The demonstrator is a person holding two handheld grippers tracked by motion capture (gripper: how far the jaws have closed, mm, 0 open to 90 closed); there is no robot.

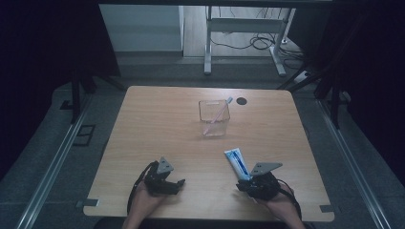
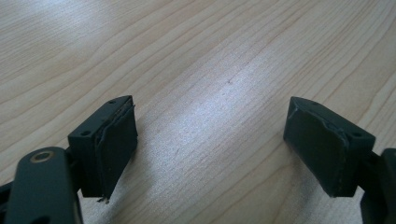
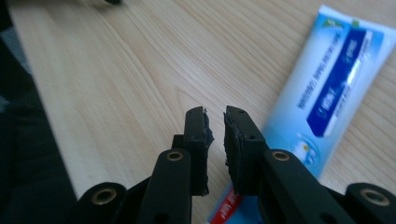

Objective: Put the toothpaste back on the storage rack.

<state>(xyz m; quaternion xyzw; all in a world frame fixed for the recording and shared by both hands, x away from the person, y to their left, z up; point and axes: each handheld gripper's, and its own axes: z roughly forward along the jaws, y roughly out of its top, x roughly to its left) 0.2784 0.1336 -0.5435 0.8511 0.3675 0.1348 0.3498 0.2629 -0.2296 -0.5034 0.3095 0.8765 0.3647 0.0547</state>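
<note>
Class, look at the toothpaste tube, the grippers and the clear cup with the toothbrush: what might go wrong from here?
1. The right gripper has its jaws nearly shut beside the toothpaste tube, holding nothing; a grasp may miss or shove the tube.
2. The clear cup looks light; its leaning toothbrush might tip it if bumped.

Blue-and-white toothpaste tube (image 1: 237, 163), lying flat on table's near right

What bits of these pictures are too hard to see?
- Blue and white toothpaste tube: its print is blurred in the right gripper view, and its cap end hides under the shut right claw.
- Pink toothbrush in the clear plastic cup: too small in the high view to make out bristles.
</note>
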